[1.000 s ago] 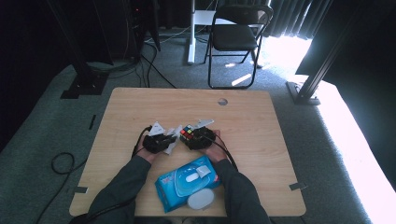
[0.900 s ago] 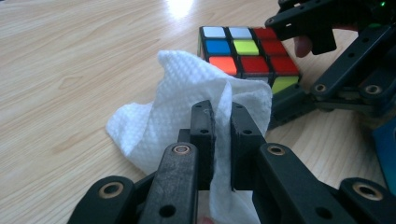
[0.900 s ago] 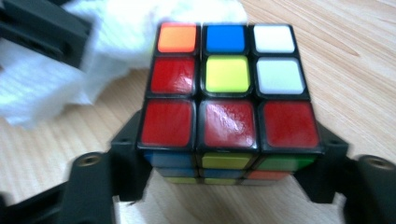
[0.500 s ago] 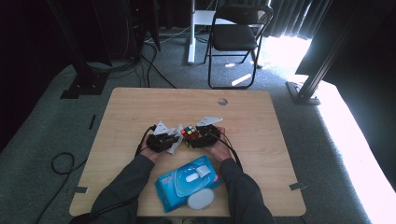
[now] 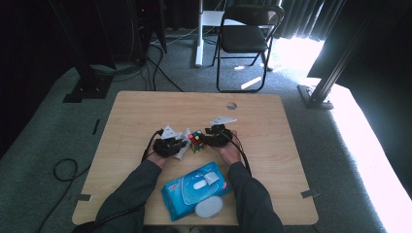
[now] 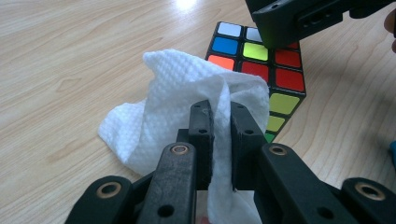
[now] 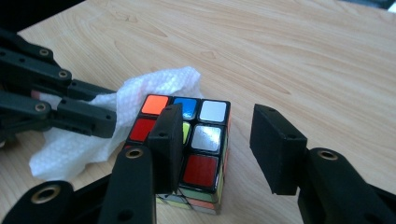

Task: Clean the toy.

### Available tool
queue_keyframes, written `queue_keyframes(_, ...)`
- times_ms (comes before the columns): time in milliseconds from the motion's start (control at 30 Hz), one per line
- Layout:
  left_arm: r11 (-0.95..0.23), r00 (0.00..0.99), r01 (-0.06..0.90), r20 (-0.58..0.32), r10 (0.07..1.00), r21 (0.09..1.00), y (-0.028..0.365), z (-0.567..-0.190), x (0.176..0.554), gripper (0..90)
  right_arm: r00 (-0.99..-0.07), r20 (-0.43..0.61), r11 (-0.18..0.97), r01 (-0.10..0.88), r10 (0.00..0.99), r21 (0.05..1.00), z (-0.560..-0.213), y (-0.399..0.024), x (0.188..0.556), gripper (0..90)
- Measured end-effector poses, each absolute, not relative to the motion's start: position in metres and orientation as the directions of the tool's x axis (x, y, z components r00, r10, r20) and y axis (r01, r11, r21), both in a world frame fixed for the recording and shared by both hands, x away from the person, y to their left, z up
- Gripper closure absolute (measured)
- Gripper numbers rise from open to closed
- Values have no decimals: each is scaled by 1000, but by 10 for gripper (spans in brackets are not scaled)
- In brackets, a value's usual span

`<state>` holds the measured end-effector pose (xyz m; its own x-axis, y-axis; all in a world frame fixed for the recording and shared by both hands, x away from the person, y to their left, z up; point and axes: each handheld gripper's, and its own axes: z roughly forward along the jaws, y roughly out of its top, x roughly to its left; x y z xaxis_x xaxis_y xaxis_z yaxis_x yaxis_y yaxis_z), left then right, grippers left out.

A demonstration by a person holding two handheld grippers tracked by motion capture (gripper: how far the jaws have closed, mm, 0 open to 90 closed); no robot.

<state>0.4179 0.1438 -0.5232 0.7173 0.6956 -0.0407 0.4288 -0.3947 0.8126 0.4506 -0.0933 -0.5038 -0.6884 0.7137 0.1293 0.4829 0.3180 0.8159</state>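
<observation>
- The light wooden table [image 5: 145,116] carries everything, and the work sits at its middle, in front of the person's two dark-sleeved forearms.
- The blue soft pack of wet wipes [image 5: 187,194], with its white flip lid, lies between the forearms near the table's near edge, in the same place as a second ago.
- The right gripper [image 7: 217,135] now sits higher and a little farther from the person than a second ago. Its jaws have just been closing, but they stand apart: the left jaw hangs over the top face of the cube, the right jaw is clear of the cube's side, and neither pad presses on it.
- The left gripper [image 6: 220,105] is where it was a second ago. Its two jaws are drawn close together and clamp a fold of the wipe, which runs up between them and spills out in front and to the left.
- The multicoloured twisty puzzle cube [image 7: 196,140] stands on the table between the two grippers, just beside the wipe; its top shows orange, blue, white, red and yellow-green squares.
- The crumpled white textured wet wipe [image 6: 173,102] rests partly on the table and reaches the cube's near corner.
</observation>
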Motion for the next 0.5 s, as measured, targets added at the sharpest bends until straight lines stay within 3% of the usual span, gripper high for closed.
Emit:
queue_keyframes(133,-395,717,429,-40,696,812,144,-523,417,814,-654,168,282,525,738,803,-503,-95,452,588)
queue_keyframes(433,-396,717,429,-39,696,812,143,-523,417,814,-646,214,268,562,732,783,-504,-98,452,576)
queue_keyframes(500,-396,717,429,-39,696,812,142,-523,417,814,-616,291,223,620,732,752,-506,-101,456,579)
